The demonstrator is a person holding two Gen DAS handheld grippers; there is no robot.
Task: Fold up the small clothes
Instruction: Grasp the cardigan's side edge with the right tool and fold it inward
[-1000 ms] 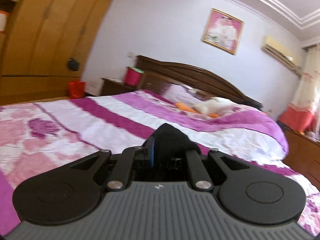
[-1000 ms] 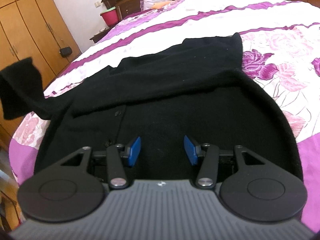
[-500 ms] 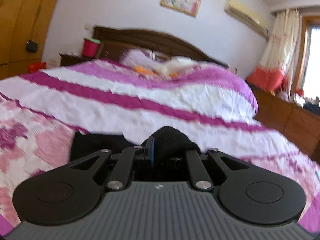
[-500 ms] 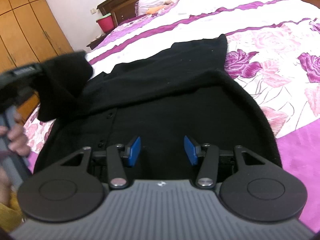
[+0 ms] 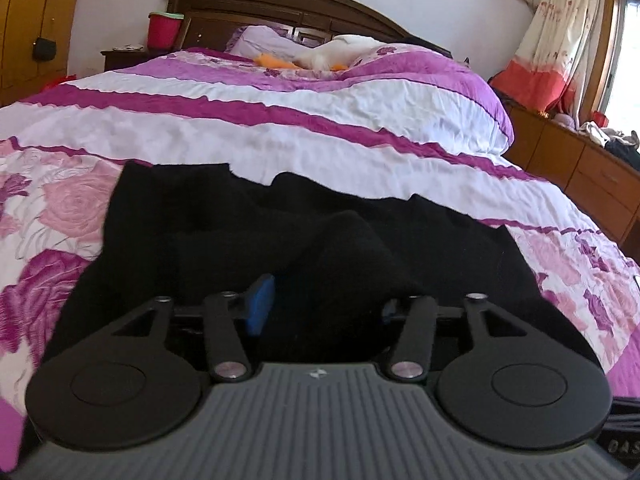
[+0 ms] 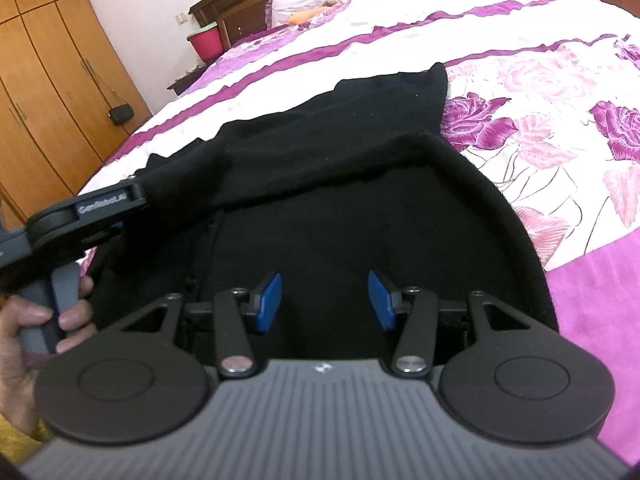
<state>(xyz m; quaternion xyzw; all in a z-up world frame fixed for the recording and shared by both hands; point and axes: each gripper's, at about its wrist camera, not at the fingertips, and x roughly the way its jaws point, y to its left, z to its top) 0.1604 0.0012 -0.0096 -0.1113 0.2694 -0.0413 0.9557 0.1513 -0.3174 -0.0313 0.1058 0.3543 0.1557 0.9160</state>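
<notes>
You are letting go: your left gripper has just been opening, its jaws now wide, the black knit cardigan's sleeve lying loose between them across the body, that fold laid; your right gripper is hovering half-open, empty.

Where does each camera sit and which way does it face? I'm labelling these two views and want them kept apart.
Left wrist: on the left gripper, looking up the bed to the headboard; its jaws, just opened, with black garment cloth bunched between.
Right wrist: on the right gripper, open over the garment; a hand holding the left gripper shows at left.
Shared: garment, bed, headboard, red bucket.
</notes>
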